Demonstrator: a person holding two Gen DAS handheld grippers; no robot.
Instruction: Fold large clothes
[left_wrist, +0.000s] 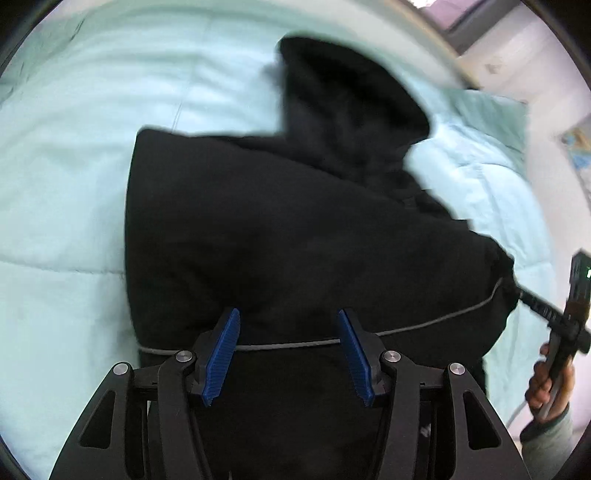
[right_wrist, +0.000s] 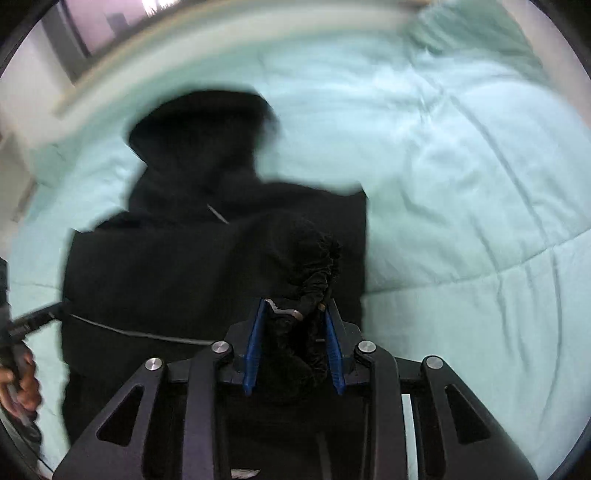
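Note:
A black hooded jacket lies on a pale mint quilt, its hood pointing away from me. My left gripper is open above the jacket's lower part, blue pads apart, with a grey cord running between them. My right gripper is shut on a bunched black cuff or sleeve end of the jacket. The right gripper also shows at the right edge of the left wrist view, touching the jacket's side. The hood shows blurred in the right wrist view.
The mint quilt covers the bed all around the jacket; it also shows in the right wrist view. A green pillow lies at the far right. A wall and window edge stand beyond the bed.

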